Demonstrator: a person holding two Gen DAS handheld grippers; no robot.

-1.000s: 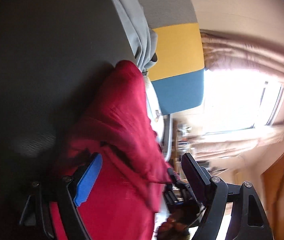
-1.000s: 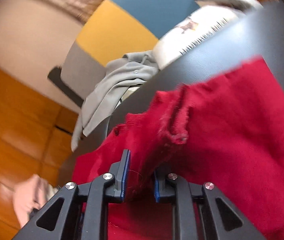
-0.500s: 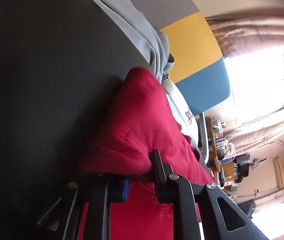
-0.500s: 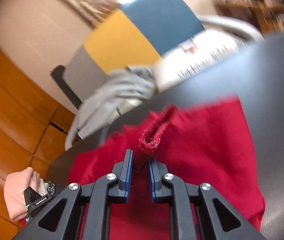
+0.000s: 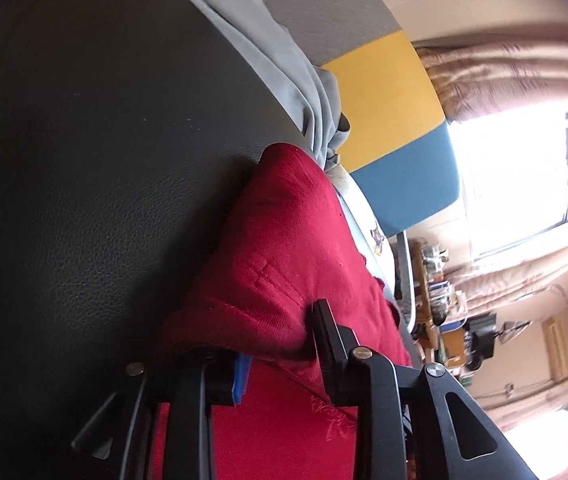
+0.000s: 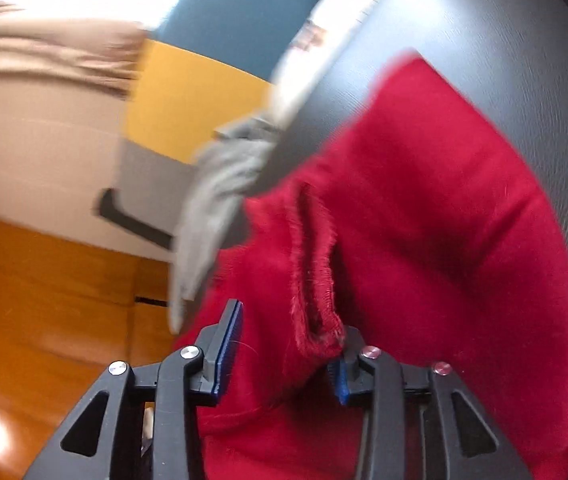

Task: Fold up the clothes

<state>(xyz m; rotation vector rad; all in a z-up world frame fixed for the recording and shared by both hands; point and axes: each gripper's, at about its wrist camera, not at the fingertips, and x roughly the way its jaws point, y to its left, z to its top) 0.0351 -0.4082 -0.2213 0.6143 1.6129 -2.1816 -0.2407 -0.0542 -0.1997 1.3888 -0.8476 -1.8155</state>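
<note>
A red knit garment (image 5: 284,248) lies bunched on the dark table (image 5: 84,160). In the left wrist view a thick fold of it fills the gap of my left gripper (image 5: 280,344); the pads still press on it while the jaws are opening. In the right wrist view the red garment (image 6: 424,200) spreads away to the right, blurred. Its frayed hem rests against the right-hand finger of my right gripper (image 6: 288,336). Those jaws are opening and stand apart, with cloth loose between them and the other pad bare.
A grey garment (image 5: 284,64) hangs over the table's far edge, beside a chair (image 5: 384,96) with a grey, yellow and blue back. A white printed cloth (image 5: 364,220) lies behind the red one. Beyond are a bright window (image 5: 516,180), cluttered shelves (image 5: 436,280) and orange wood panelling (image 6: 44,300).
My left gripper went from wide open to closed on a red fold, then eased slightly. My right gripper rolled, sank toward the table and spread its jaws off the hem.
</note>
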